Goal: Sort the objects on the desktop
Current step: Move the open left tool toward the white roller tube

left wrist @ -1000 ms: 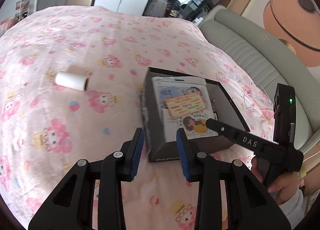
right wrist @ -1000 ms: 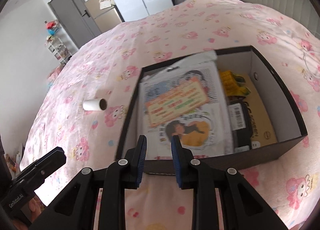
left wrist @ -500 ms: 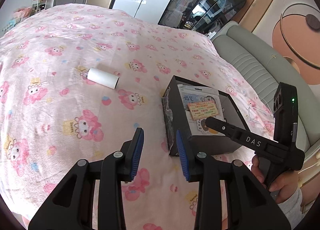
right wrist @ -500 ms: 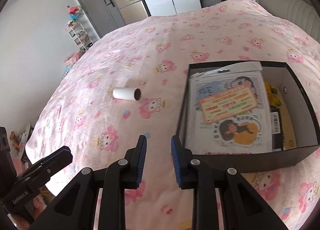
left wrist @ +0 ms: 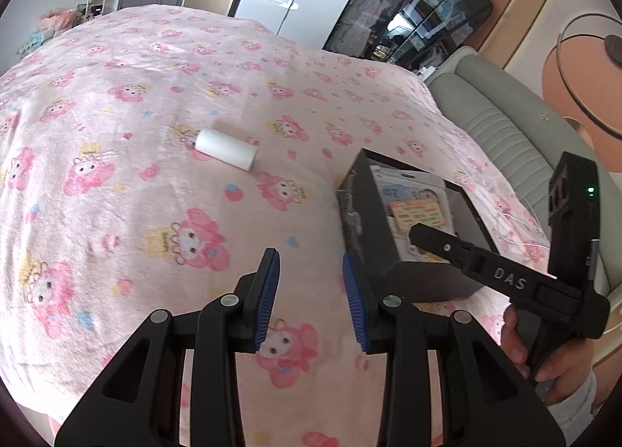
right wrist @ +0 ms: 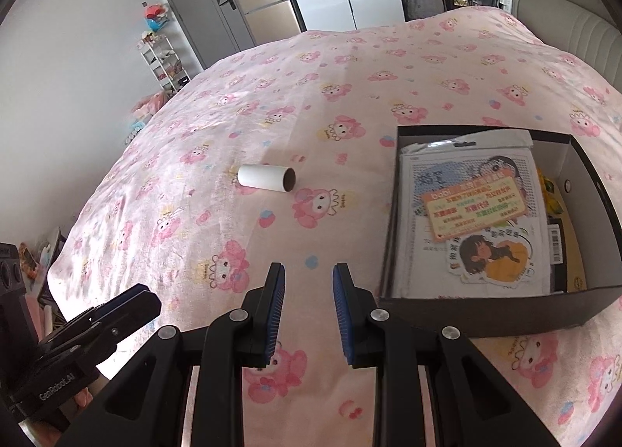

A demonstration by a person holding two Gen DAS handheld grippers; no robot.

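Step in hand, as judged: fetch the last loose item, the roll (right wrist: 266,178), for the box (right wrist: 482,311). Both the left gripper (left wrist: 310,293) and the right gripper (right wrist: 308,309) are spread and hold nothing. The roll lies on its side on the blanket (right wrist: 350,69), well apart from both, ahead and left of the box; next move calls for reaching forward and straddling it across its width.

A bed covered in a pink cartoon-print blanket (right wrist: 350,69) carries a black open box (right wrist: 486,314) of printed packets, and a white paper roll (right wrist: 266,177) lies on its side well apart to the box's left.
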